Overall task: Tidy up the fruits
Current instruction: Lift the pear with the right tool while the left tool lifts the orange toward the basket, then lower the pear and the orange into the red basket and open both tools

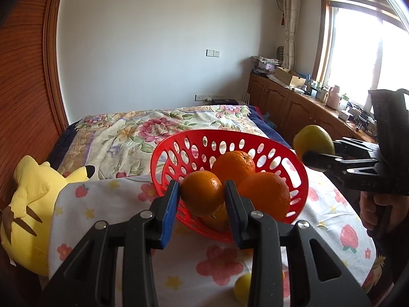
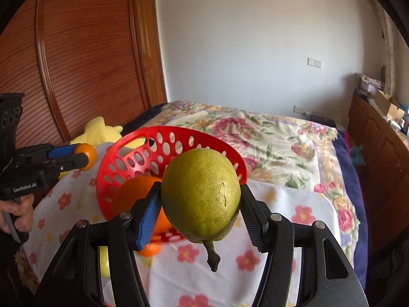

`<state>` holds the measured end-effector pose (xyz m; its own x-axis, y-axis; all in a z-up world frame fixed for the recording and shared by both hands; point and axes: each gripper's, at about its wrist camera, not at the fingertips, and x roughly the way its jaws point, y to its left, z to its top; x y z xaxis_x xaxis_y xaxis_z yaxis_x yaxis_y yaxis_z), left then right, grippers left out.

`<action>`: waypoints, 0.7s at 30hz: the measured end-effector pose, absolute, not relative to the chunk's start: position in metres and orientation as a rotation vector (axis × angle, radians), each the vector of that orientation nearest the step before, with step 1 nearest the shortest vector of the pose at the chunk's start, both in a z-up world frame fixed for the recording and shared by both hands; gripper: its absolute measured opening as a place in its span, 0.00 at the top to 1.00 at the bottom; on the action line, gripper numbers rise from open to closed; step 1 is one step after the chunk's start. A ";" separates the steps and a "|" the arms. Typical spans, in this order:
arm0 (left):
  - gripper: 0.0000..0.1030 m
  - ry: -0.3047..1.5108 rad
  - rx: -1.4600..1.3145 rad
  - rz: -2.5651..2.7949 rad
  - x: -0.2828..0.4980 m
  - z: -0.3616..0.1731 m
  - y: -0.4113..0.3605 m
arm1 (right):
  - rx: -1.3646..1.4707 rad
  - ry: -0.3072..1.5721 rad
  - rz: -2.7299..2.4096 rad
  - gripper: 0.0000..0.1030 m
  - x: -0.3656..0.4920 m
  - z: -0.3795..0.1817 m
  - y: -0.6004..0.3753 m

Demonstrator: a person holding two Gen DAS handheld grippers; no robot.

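A red perforated basket (image 1: pixel 173 151) stands on the flowered cloth and holds two oranges (image 1: pixel 234 166). My left gripper (image 1: pixel 202 192) is shut on a third orange (image 1: pixel 202 197), held just in front of the basket's near rim. In the right wrist view it (image 2: pixel 85 157) hangs left of the basket (image 2: pixel 143 138) with the orange (image 2: pixel 88 153). My right gripper (image 2: pixel 200 204) is shut on a green-yellow pear (image 2: pixel 200 194), stem toward the camera, held before the basket. In the left wrist view the pear (image 1: pixel 313 140) is at the basket's right.
A yellow plush toy (image 1: pixel 33 199) lies left of the basket. Another yellow-green fruit (image 1: pixel 242 287) lies on the white flowered cloth (image 1: pixel 122 204) near the front. A flowered bedspread (image 1: pixel 143 130) stretches behind. Wooden cabinets (image 1: pixel 294 107) run along the right under the window.
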<state>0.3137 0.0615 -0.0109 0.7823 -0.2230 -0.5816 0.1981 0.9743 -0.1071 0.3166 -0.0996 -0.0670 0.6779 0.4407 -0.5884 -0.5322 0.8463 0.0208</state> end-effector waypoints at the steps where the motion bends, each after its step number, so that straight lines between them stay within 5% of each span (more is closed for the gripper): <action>1: 0.67 0.634 -0.041 -0.228 0.316 -0.011 0.062 | -0.161 0.623 0.551 0.41 0.321 -0.069 -0.097; 21: 0.67 0.671 -0.016 -0.231 0.347 -0.024 0.052 | -0.186 0.684 0.554 0.41 0.351 -0.093 -0.079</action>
